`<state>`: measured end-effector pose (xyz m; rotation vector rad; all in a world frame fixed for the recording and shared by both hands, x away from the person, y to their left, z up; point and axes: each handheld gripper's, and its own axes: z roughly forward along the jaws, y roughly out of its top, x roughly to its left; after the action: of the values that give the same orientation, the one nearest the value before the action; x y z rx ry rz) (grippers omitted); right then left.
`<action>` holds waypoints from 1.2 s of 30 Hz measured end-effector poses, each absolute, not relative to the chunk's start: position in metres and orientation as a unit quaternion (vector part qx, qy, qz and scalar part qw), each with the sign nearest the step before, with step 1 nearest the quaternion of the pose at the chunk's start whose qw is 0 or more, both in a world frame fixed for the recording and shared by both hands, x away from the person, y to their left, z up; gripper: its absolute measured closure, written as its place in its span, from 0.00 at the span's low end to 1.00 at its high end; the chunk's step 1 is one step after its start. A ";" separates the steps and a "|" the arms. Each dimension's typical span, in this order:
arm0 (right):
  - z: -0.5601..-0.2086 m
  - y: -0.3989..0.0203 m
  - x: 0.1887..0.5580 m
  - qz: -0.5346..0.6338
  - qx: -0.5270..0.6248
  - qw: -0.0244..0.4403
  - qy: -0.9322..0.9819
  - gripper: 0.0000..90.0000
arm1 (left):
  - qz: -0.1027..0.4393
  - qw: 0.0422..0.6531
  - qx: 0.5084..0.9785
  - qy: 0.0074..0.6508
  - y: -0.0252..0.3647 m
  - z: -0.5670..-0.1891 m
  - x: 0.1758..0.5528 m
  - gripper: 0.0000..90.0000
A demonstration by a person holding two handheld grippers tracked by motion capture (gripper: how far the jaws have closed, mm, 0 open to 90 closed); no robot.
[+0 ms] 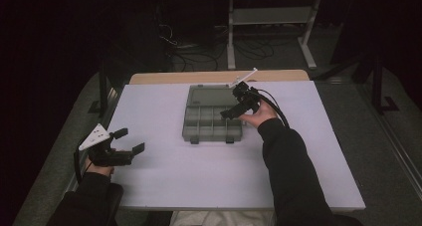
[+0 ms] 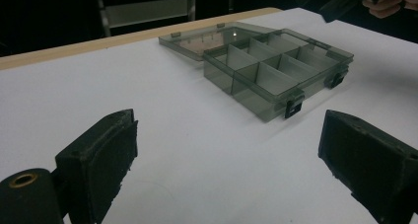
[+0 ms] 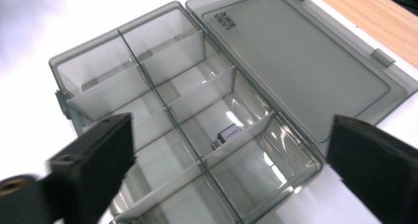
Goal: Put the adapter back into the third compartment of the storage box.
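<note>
Seen from the high view, a smoky clear compartment box (image 1: 213, 120) lies open in the middle of the white worktop (image 1: 298, 176), lid flat behind it. The right gripper (image 1: 230, 111) hovers over the box's right side, while the left gripper (image 1: 130, 140) rests near the worktop's left edge, fingers apart.

In the left gripper view, both black fingers (image 2: 101, 160) stand wide, nothing between them, the box ahead.

In the right gripper view, the fingers (image 3: 93, 160) gape above the compartments; a small dark item (image 3: 226, 136) lies in one.
</note>
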<state>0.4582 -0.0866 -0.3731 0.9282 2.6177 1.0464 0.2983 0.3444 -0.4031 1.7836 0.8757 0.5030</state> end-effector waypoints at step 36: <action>-0.354 -0.145 0.414 0.404 0.339 0.109 0.843 0.00 | 0.211 0.516 0.745 0.367 0.344 -0.403 0.299 0.08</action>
<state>0.4139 -0.1446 -0.3544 0.9963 2.4793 1.1878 0.2986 0.3441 -0.4034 1.7891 0.8816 0.5077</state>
